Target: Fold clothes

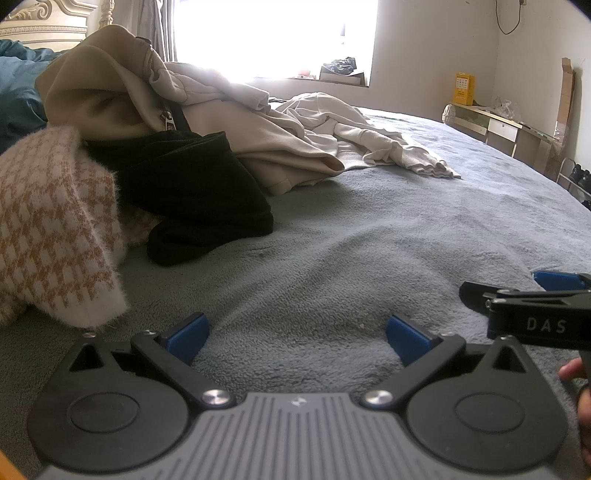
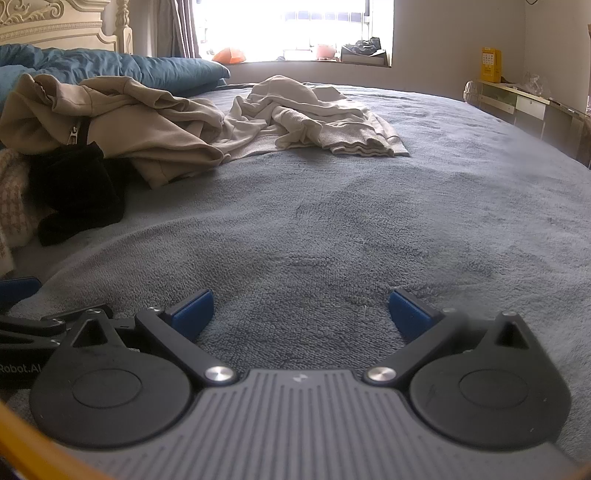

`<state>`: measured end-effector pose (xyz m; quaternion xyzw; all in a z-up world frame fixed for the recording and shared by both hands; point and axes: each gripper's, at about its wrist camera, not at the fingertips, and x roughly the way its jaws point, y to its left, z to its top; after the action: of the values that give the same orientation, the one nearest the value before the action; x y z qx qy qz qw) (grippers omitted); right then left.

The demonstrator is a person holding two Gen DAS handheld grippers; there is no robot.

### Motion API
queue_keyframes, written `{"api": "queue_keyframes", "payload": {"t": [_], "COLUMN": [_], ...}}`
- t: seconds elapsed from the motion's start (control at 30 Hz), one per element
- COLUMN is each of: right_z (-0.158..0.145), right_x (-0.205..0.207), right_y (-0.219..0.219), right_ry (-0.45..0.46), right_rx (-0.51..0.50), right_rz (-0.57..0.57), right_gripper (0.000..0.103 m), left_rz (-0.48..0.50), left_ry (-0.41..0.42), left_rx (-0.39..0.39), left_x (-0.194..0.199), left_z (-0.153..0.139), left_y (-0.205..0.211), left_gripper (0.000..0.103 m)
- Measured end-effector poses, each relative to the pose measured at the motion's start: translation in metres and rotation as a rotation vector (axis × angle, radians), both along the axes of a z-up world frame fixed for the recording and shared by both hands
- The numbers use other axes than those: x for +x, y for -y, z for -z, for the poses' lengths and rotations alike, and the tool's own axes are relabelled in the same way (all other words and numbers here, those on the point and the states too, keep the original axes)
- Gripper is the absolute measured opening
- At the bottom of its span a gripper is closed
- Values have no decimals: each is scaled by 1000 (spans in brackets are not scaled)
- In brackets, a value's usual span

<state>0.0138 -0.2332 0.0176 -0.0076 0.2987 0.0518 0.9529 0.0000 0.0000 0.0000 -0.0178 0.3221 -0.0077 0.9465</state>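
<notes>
A heap of clothes lies on the grey-blue bed blanket (image 1: 369,229). It holds a fuzzy pink houndstooth sweater (image 1: 48,229), a black garment (image 1: 192,195), a tan zip jacket (image 1: 110,85) and a cream garment (image 1: 354,136) spread further back. My left gripper (image 1: 297,338) stands open low over bare blanket, right of the sweater, nothing between its blue pads. My right gripper (image 2: 301,314) is open too, over bare blanket, with the black garment (image 2: 74,188), tan jacket (image 2: 147,110) and cream garment (image 2: 314,118) ahead and to the left. Each gripper shows at the edge of the other's view.
A blue duvet (image 2: 122,66) and an ornate headboard (image 2: 55,26) lie at the far left. A bright window (image 1: 273,33) fills the back wall. A low desk (image 1: 506,129) with a yellow box (image 1: 464,88) stands past the bed's right edge. A person's hand (image 1: 576,391) shows at right.
</notes>
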Motion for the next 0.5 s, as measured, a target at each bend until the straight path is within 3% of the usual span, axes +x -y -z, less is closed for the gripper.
{"api": "queue_keyframes", "payload": {"t": [0.5], "right_z": [-1], "right_x": [0], "right_y": [-1], "right_ry": [-2], "right_rx": [4], "right_rz": [0], "right_gripper": [102], "left_rz": [0], "left_ry": [0], "left_rx": [-2], "left_x": [0], "left_z": [0], "left_y": [0], "left_gripper": [103]}}
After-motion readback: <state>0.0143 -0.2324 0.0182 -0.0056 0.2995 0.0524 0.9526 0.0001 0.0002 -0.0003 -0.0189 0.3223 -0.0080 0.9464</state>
